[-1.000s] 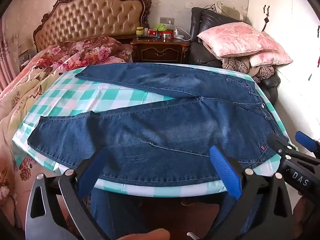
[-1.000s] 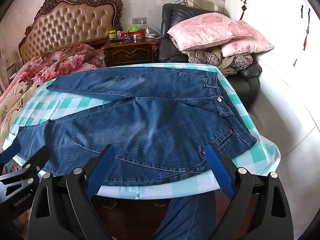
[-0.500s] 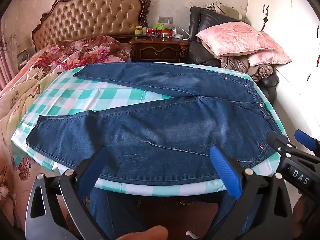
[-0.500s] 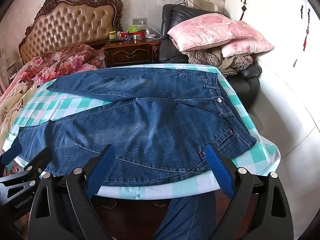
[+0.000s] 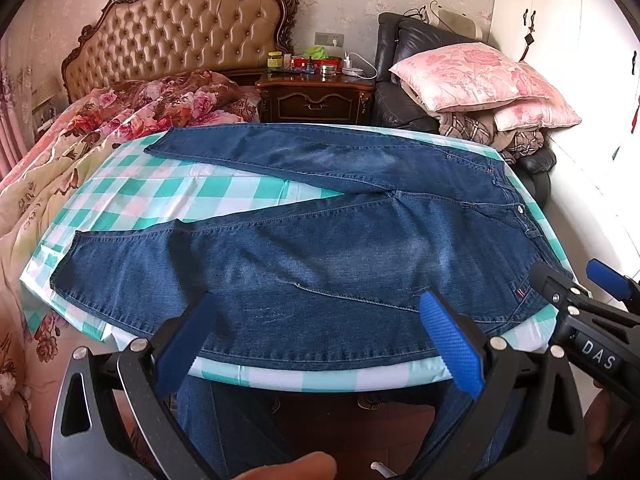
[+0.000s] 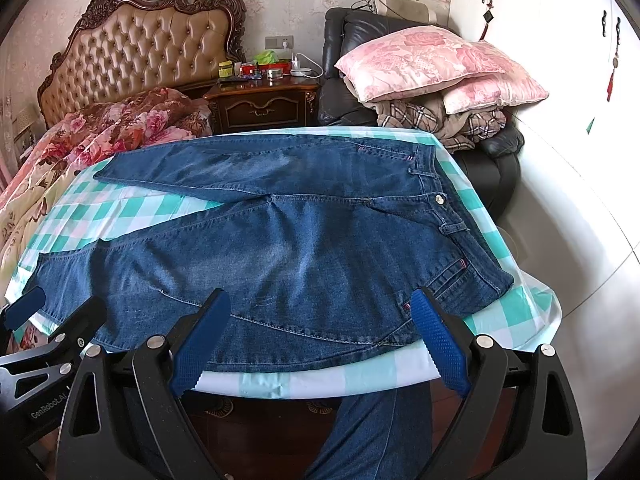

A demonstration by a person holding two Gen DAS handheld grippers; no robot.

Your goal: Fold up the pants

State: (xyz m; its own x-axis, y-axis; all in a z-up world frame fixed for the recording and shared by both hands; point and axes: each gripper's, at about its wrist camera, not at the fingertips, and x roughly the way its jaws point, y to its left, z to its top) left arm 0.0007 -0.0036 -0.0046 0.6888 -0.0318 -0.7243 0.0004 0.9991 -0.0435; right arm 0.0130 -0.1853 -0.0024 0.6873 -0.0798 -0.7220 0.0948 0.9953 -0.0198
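Your left claw [image 5: 316, 344] hangs spread wide just off the near edge of the desk [image 5: 132, 196], its blue pads [image 5: 450, 344] apart with nothing between them; your right claw [image 6: 318, 338] is spread the same way, empty, a little further along the same edge; each claw shows at the side of the other's view, the right one [image 5: 572, 286] past the waistband corner and the left one [image 6: 60, 312] beside the near cuff. The pants [image 5: 320, 248], dark blue jeans, lie flat and unfolded on the green and white checked cloth [image 5: 188, 192] that covers the desk; the waistband [image 6: 452, 216] sits toward your right, with its metal button [image 6: 440, 199] facing up, and the two legs run off to your left, opening into a V with bare cloth between them; the near leg lies along the front edge, just ahead of both claws, and the far leg [image 6: 240, 168] stretches along the back edge. Behind the desk you have a bed with a tufted headboard [image 5: 180, 32] and a floral quilt [image 5: 132, 108], a dark nightstand [image 5: 316, 96] crowded with small items, and a black armchair [image 6: 352, 64] stacked with pink pillows [image 6: 420, 60].
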